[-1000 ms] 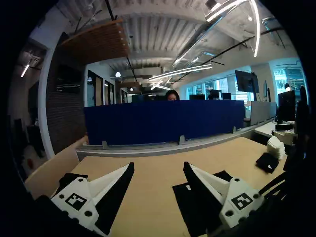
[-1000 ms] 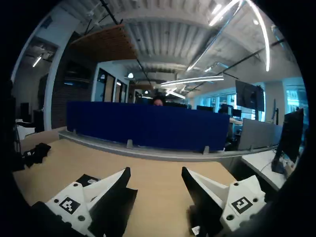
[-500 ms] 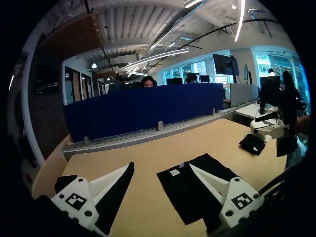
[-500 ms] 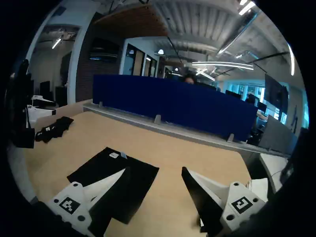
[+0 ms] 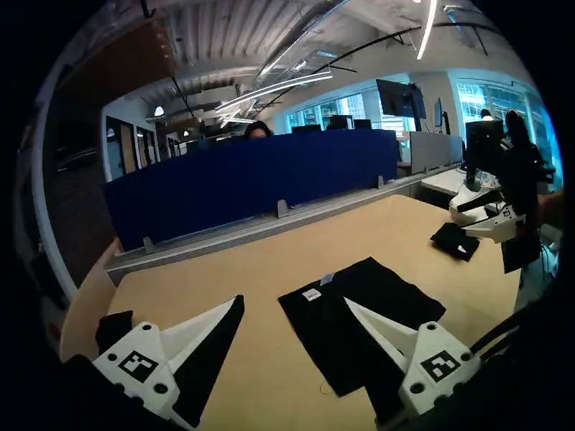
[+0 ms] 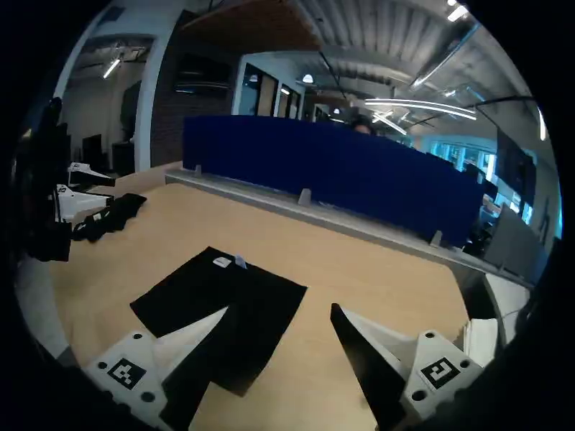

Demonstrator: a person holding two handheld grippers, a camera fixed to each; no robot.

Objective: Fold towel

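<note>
Left gripper view: bare tabletop [image 5: 388,230] lies open on all sides of the flat black towel [image 5: 359,316] at centre. A blue partition [image 5: 251,179] on a grey rail [image 5: 237,231] closes the far edge across mid-frame. A crumpled black cloth [image 5: 453,241] sits at mid-right, a second dark cloth [image 5: 113,329] at lower left. Right gripper view: a white stack [image 6: 478,334] bounds the lower right.
</note>
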